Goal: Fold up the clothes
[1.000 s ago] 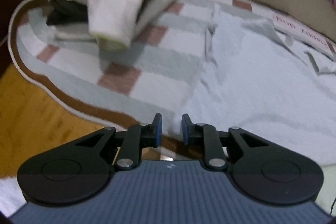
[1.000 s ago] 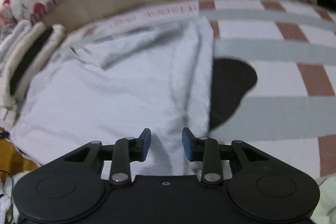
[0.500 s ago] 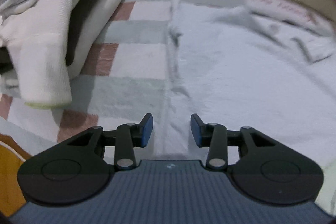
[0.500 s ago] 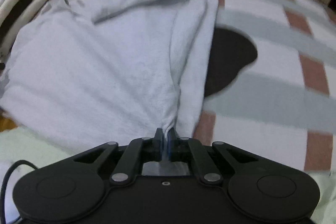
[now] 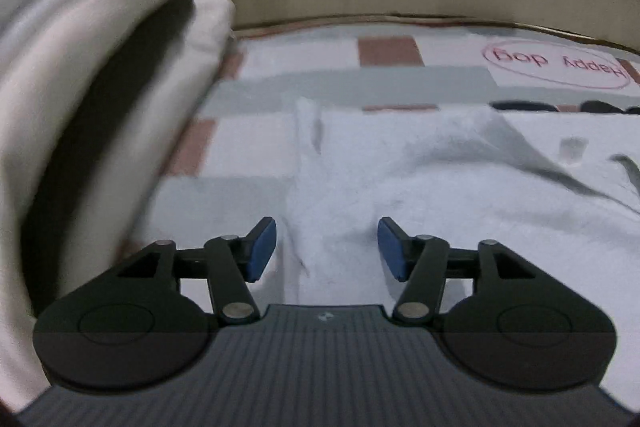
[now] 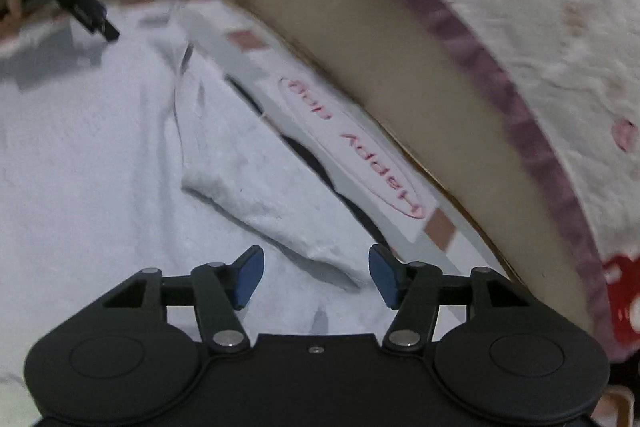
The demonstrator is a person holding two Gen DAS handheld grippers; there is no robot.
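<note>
Checked blanket [image 5: 248,155] spread beside bed base [image 6: 360,39]; white garment [image 5: 440,187] laid flat on it, wrinkled, sleeve unfolded. Folded stack [image 5: 80,87] seen done. Left gripper [image 5: 326,251], right gripper [image 6: 316,277]: jaws opening, nothing gripped. Folds judged mostly left.

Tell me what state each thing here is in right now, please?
White garment: spread on the mat, rumpled, partly folded over, not gripped.
Stack of clothes: folded and piled, to one side.
Checked mat: lying flat under the clothes.
Left gripper: fingers opening, cloth ridge between them, not pinched.
Right gripper: fingers opening, a fold between them, not pinched.
</note>
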